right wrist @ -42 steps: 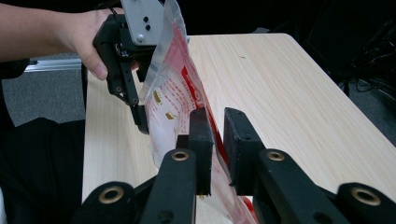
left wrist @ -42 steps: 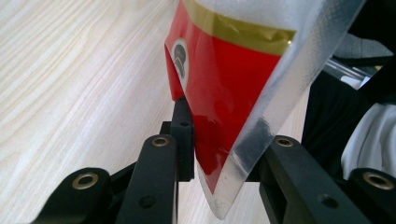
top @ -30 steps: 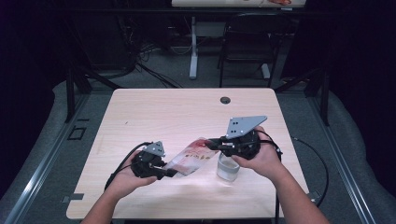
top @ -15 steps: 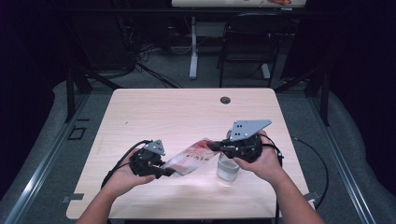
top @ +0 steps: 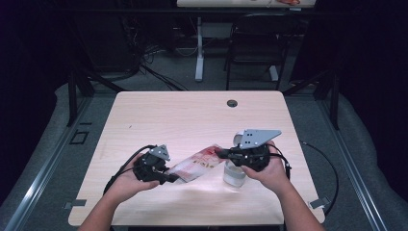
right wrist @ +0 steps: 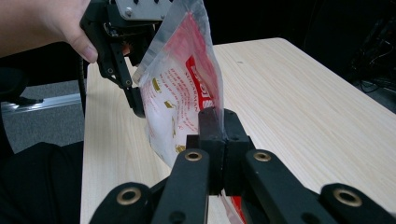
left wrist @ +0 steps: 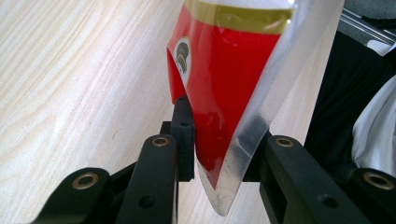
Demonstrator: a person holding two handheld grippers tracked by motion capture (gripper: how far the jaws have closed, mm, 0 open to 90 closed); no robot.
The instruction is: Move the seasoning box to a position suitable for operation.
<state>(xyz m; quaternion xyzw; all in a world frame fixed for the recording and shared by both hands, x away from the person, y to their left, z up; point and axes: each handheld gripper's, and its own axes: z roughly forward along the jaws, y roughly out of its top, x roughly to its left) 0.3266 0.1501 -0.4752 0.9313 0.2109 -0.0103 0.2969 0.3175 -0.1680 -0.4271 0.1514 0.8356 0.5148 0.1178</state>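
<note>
Your left hand-held gripper point(top: 174, 179) pinches one end of the red and clear plastic bag point(top: 197, 163), which hangs stretched just above the bench point(top: 192, 120). In the left gripper view its jaws press on both sides of the bag's sealed edge. Your right hand-held gripper point(top: 220, 152) has just been closing, and its jaws now squeeze the other end. A small clear jar point(top: 234, 175) stands on the bench below your right hand point(top: 269, 171).
</note>
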